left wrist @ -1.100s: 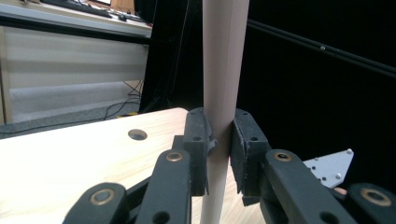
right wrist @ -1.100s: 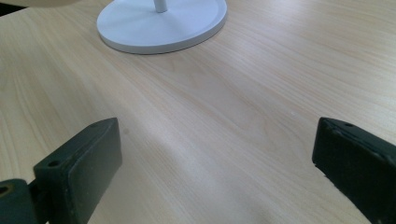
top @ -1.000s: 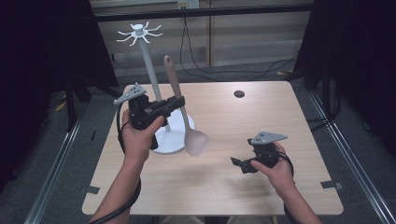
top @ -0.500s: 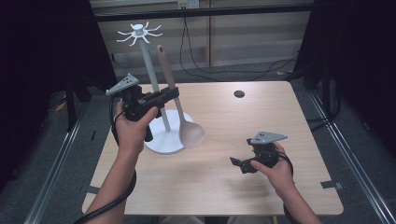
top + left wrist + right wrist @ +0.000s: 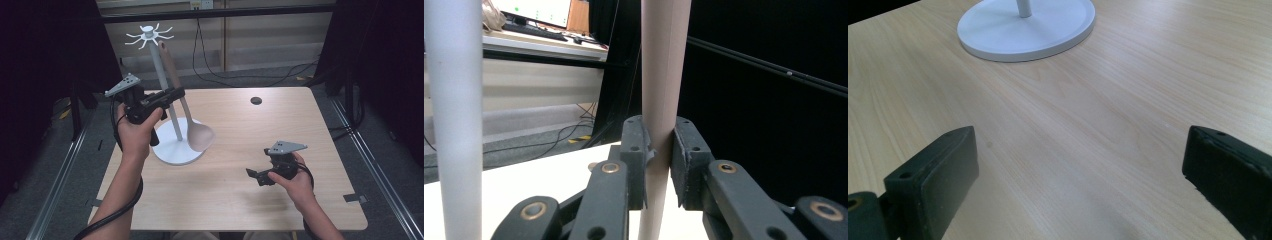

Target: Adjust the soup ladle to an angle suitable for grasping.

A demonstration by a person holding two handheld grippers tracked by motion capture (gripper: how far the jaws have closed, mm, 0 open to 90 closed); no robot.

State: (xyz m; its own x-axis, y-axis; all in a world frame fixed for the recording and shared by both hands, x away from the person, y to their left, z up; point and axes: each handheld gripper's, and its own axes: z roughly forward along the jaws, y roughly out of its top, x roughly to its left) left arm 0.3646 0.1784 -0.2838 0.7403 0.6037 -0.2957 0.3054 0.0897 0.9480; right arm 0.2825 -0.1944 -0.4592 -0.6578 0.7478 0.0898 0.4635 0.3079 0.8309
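A beige spoon (image 5: 200, 135) hangs nearly upright, bowl down, with its handle (image 5: 663, 90) clamped in my left gripper (image 5: 176, 94), which is shut on it. The handle's tip reaches up near the hooks of a white stand (image 5: 150, 36). The stand's pole (image 5: 455, 115) rises just left of the handle, and its round base (image 5: 172, 152) lies on the table under the bowl. My right gripper (image 5: 256, 177) stands open low over the table at the right front, with bare wood between its pads (image 5: 935, 172). The stand's base (image 5: 1028, 25) lies beyond it.
A small dark round mark (image 5: 256, 100) sits at the table's far right. Cables run across the floor behind the table (image 5: 300, 130). Metal rails flank both sides.
My left gripper has lifted the spoon and carried it left and up along the pole, so the handle tip now nears the hooks. The right gripper has stayed in place.
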